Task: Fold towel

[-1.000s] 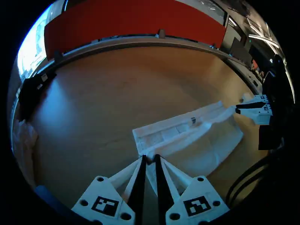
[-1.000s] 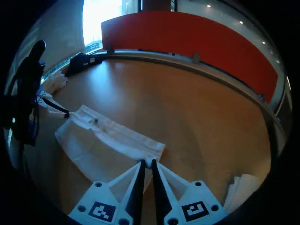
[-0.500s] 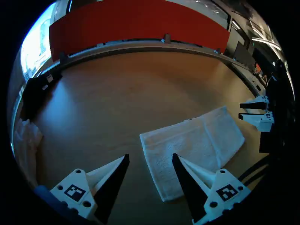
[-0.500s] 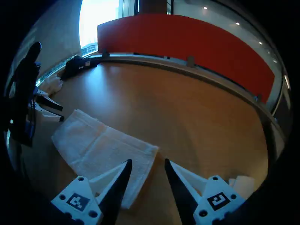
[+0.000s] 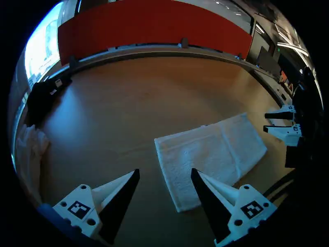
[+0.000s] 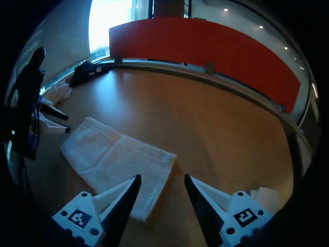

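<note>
Towel (image 5: 209, 152) lies folded flat on the table (image 5: 123, 103), starting between the fingers of your left gripper (image 5: 164, 171) and spreading off to their right; the right-hand finger's tip overlaps its near edge. Those fingers stand wide apart, holding nothing. Your right gripper (image 6: 161, 177) is likewise spread and empty, with the towel just ahead and to the left of its fingers. The right gripper view gives you a small white stack (image 6: 265, 196) beside the right finger; the left gripper view shows a crumpled white cloth (image 5: 26, 152) far to the left of its fingers. Ahead of both, bare wood runs to the table's raised far edge and a red panel (image 5: 152, 22).
</note>
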Tool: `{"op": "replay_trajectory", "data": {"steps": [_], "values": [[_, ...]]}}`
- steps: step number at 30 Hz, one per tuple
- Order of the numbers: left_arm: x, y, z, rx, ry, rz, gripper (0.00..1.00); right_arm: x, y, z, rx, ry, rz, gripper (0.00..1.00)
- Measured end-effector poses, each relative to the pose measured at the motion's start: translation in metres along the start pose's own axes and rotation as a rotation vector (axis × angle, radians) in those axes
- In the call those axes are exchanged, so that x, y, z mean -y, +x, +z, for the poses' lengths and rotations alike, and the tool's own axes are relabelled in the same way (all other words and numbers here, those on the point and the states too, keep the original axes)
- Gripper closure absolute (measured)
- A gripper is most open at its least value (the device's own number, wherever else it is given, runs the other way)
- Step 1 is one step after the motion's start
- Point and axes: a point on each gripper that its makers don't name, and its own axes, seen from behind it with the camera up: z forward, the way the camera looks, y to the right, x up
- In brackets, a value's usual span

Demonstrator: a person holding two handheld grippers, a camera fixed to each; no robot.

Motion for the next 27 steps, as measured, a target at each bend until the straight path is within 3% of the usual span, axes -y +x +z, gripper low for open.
{"op": "replay_trajectory", "data": {"steps": [27], "values": [[-0.003,-0.043,-0.041,0.000,0.022,-0.062,0.08,0.020,-0.039,-0.041,0.020,-0.003,0.013,0.19]]}}
